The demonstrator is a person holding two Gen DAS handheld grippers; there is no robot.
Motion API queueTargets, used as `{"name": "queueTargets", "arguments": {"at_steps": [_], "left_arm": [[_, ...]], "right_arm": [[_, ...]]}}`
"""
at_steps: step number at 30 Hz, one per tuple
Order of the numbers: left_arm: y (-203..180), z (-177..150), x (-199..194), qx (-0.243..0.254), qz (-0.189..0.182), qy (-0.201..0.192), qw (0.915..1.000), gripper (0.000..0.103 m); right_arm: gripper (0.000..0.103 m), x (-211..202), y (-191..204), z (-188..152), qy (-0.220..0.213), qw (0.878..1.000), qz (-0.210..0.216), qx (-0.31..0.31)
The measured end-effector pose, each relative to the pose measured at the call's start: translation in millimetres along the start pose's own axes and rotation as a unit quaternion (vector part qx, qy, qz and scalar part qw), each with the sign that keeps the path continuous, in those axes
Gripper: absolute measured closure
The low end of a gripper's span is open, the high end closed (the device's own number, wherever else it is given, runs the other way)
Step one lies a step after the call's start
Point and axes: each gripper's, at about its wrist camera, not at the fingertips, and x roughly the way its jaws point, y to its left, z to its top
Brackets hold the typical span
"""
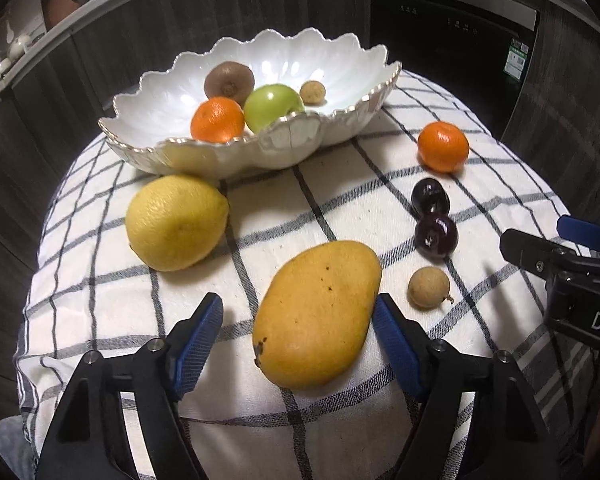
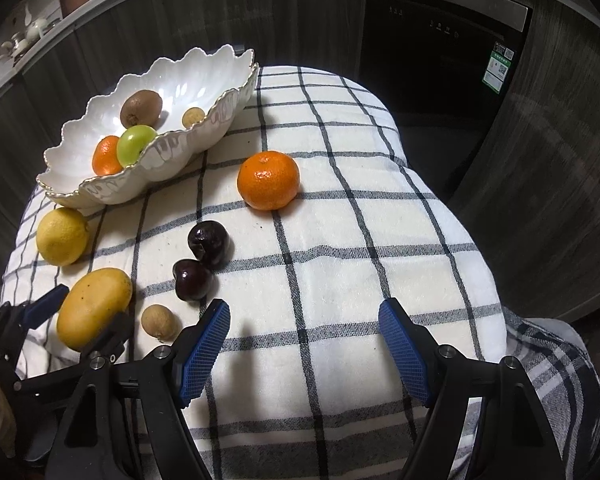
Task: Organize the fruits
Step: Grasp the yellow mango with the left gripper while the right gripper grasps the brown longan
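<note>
A yellow mango lies on the checked cloth between the fingers of my left gripper. The right pad sits at the mango's edge and the left pad stands clear of it, so the gripper is open. Around it lie a lemon, a tangerine, two dark cherries and a longan. The white scalloped bowl holds a kiwi, a green apple, a tangerine and a longan. My right gripper hangs open over bare cloth, right of the cherries.
The checked cloth covers a small rounded table that drops off on all sides. Dark wood cabinets and a black appliance stand behind it. A person's grey clothing shows at the lower right.
</note>
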Motion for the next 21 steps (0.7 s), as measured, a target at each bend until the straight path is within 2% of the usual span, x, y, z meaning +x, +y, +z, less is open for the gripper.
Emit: {"name": "queueTargets", "arguments": {"at_steps": [5, 7, 9, 21], "left_arm": [[-1.8, 0.3, 0.7, 0.001, -0.007, -0.004, 1.0, 0.034], [-2.7, -0.3, 0.1, 0.002, -0.016, -0.006, 0.9998, 0.043], [-5.8, -0.7, -1.3, 0.007, -0.019, -0.008, 0.9998, 0.048], [-3.2, -1.2, -10.9, 0.001, -0.018, -0.023, 0.9996, 0.052]], "right_arm": [[0.026, 0.0, -0.8, -0.3, 0.001, 1.0, 0.0, 0.002], [0.026, 0.3, -1.5, -0.1, 0.002, 1.0, 0.0, 0.003], [0.026, 0.1, -2.9, -0.1, 0.002, 1.0, 0.001, 0.005], [0.026, -6.3, -2.7, 0.8, -0.006, 1.0, 0.0, 0.003]]}}
